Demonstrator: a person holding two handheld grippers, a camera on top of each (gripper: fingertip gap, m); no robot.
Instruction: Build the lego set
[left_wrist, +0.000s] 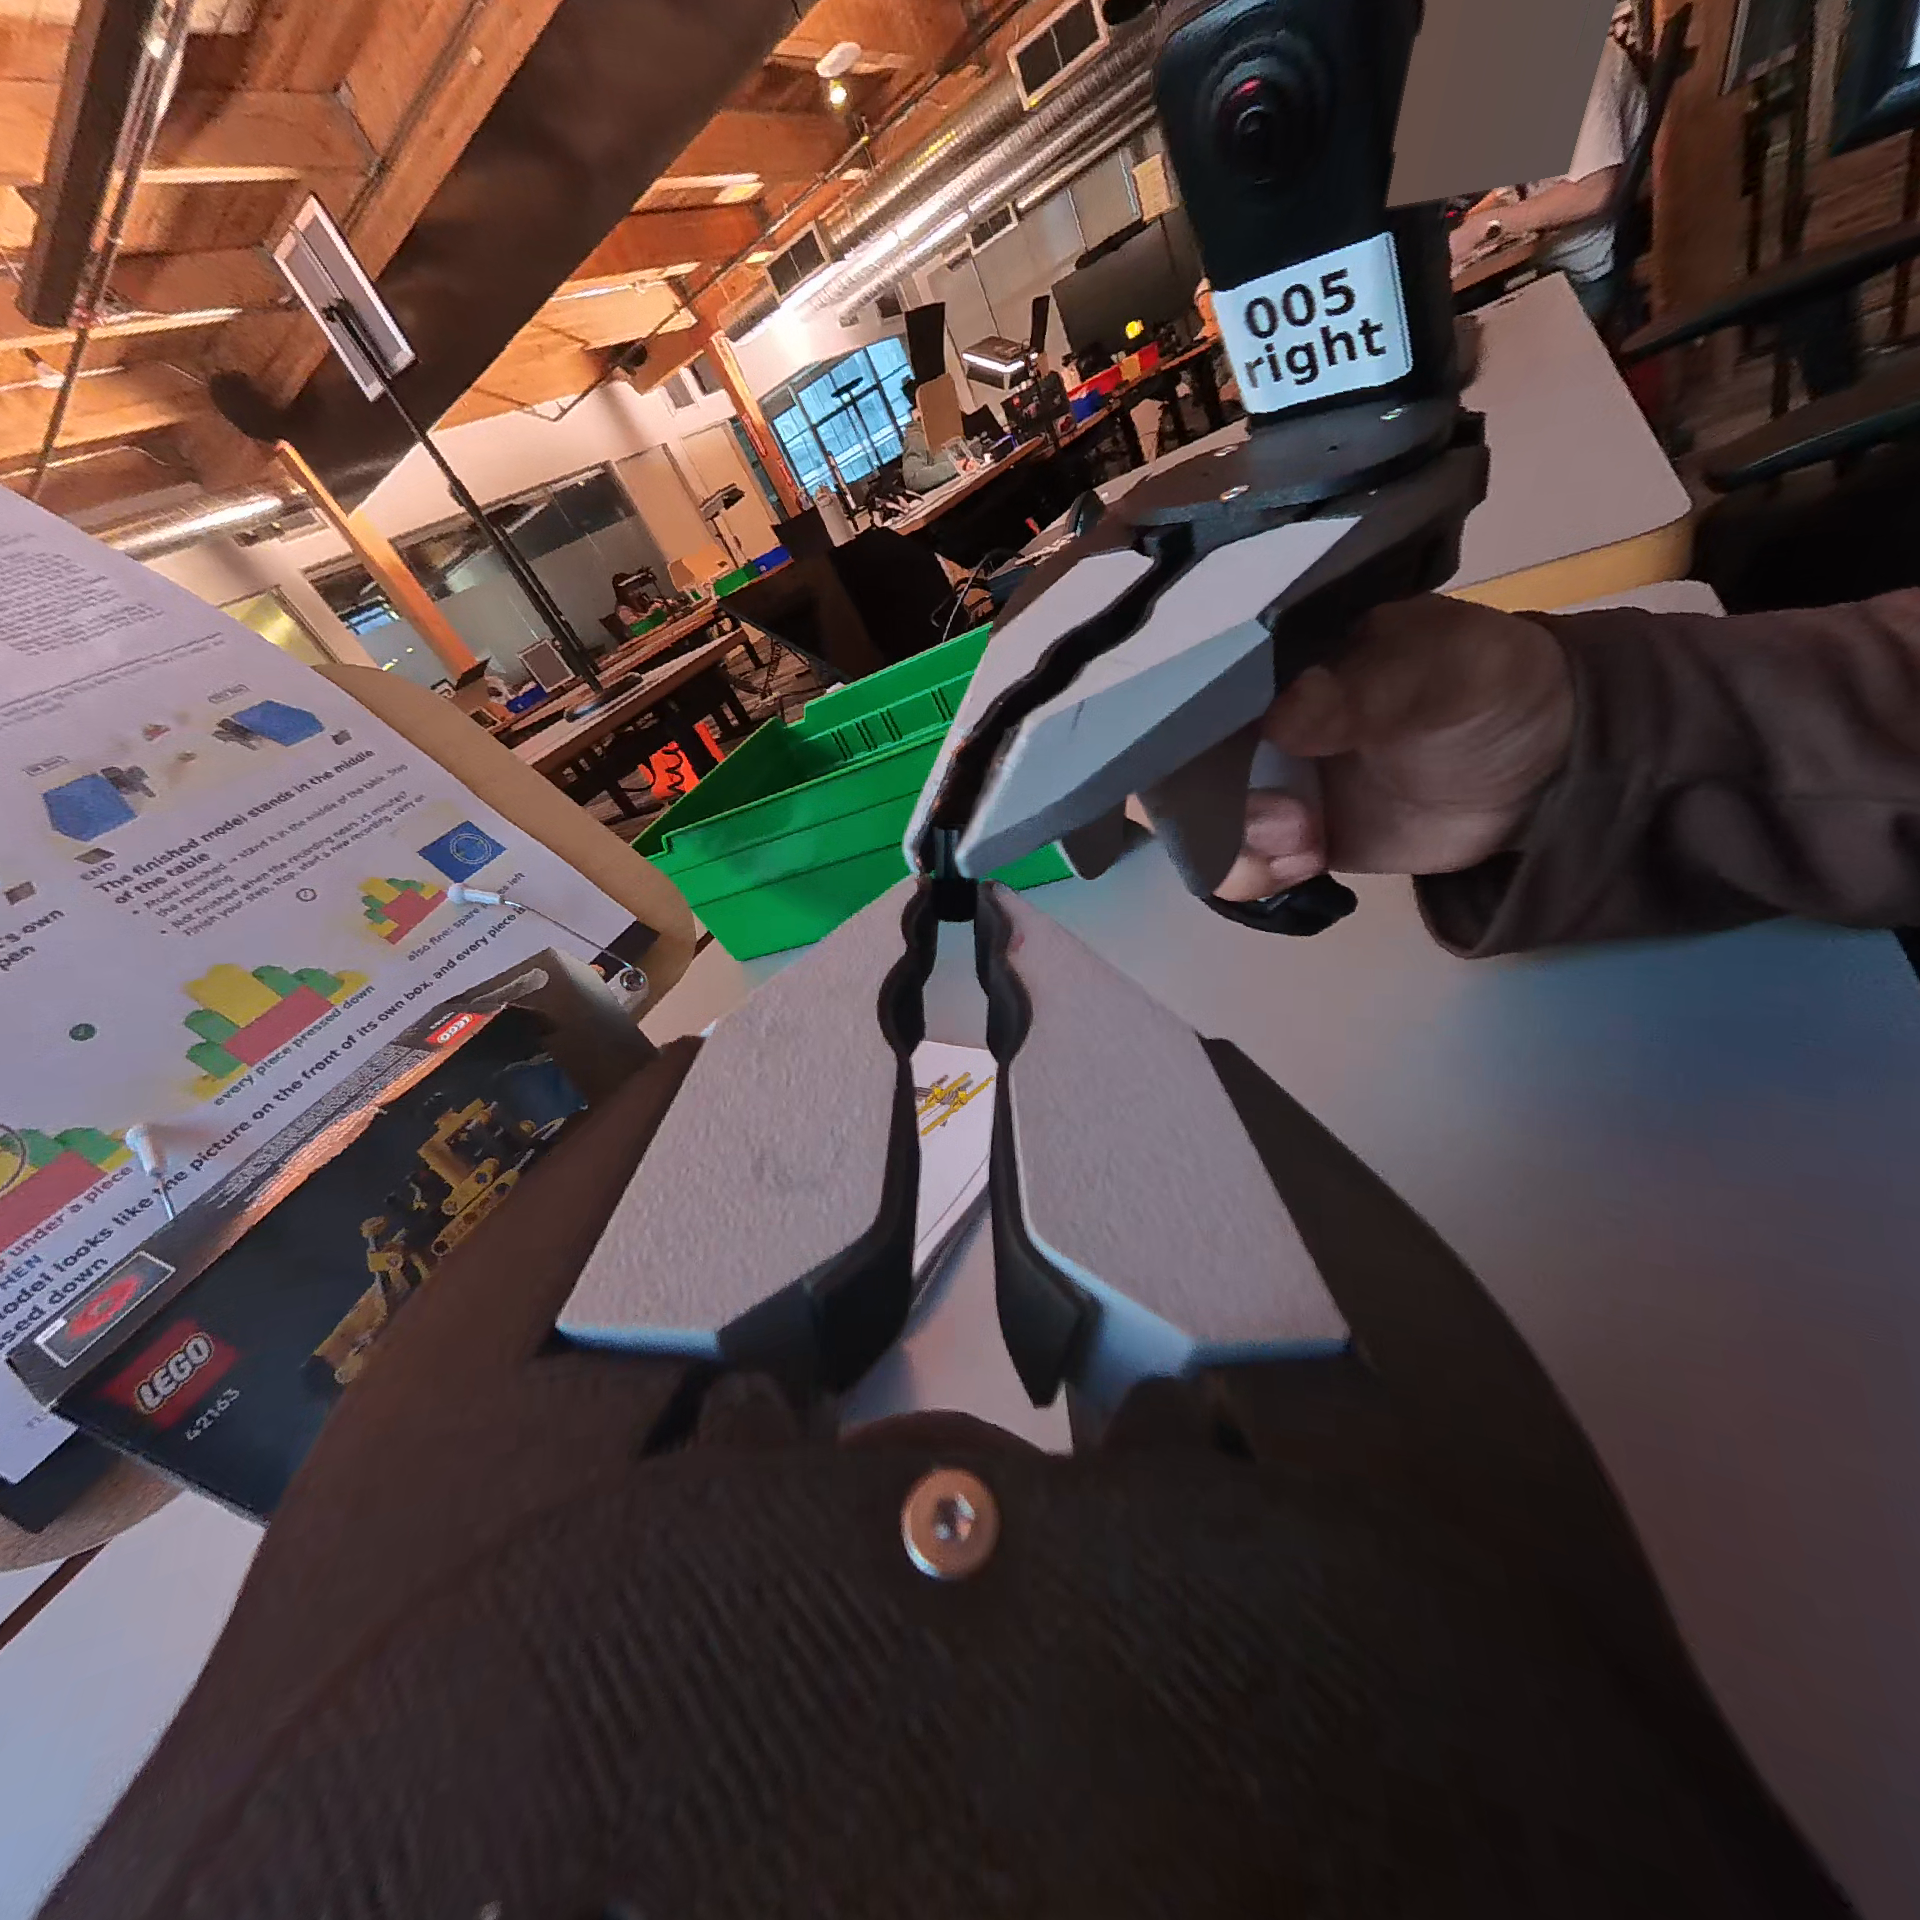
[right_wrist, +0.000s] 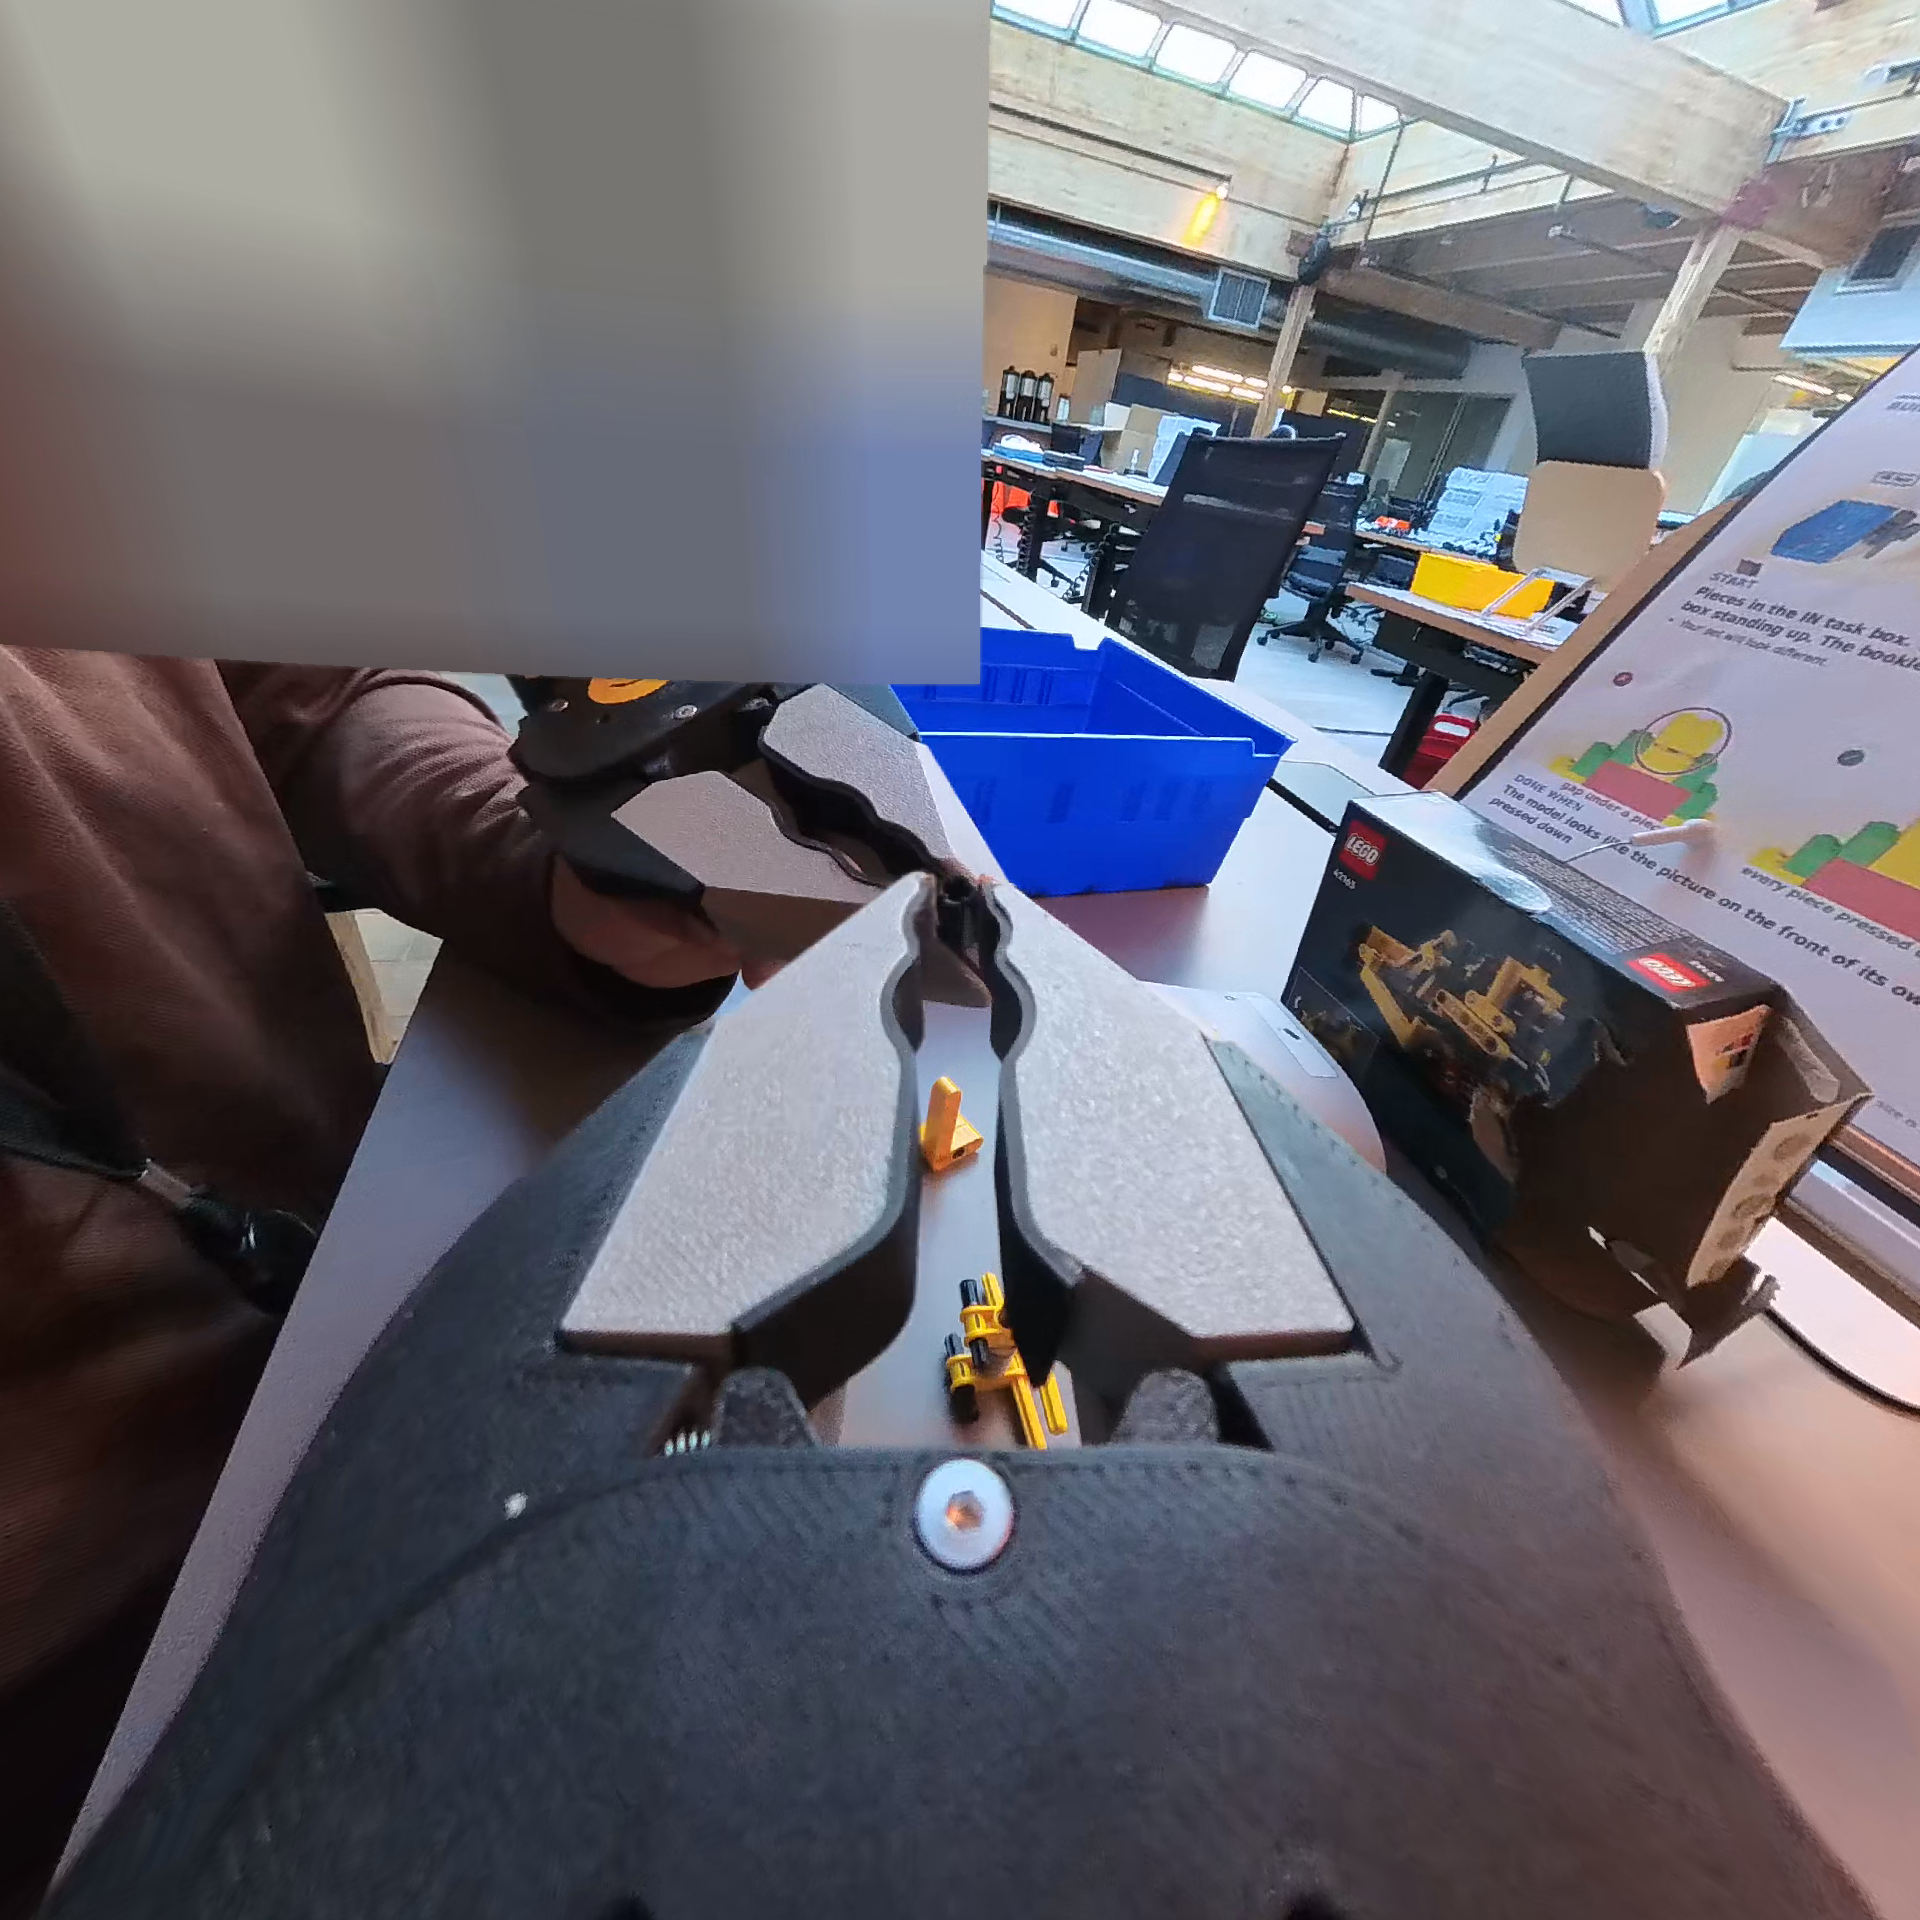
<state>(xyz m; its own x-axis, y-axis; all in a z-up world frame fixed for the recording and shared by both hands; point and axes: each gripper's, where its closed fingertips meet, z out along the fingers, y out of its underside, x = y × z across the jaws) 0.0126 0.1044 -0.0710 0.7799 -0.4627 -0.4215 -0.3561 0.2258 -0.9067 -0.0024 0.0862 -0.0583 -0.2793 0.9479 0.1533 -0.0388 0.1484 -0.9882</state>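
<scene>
While both tongs are meeting tip to tip above the counter (left_wrist: 1558, 1195), a small black piece (left_wrist: 951, 899) is being worked between them, and this looks like a joining step early in the build. The left tongs (left_wrist: 951, 914) are closing narrowly around that piece at their tips, and the right tongs (right_wrist: 961, 914) are pinching what seems the same dark part from the opposite side; its exact shape is too small to tell. A partly built yellow-and-black assembly (right_wrist: 992, 1361) is lying on the counter beneath the right tongs, with a loose yellow piece (right_wrist: 948, 1127) just beyond it. The next move probably calls for a steady, aligned push or a clean handover, since the part is tiny and could spring away. Right of the assembly, the set's dark box (right_wrist: 1538, 1029) is lying against a propped instruction board (right_wrist: 1766, 748). A blue bin (right_wrist: 1091, 790) is sitting beyond the assembly, and a green bin (left_wrist: 821, 821) is standing beyond the tips in the left view. Neither is blocking the work.
</scene>
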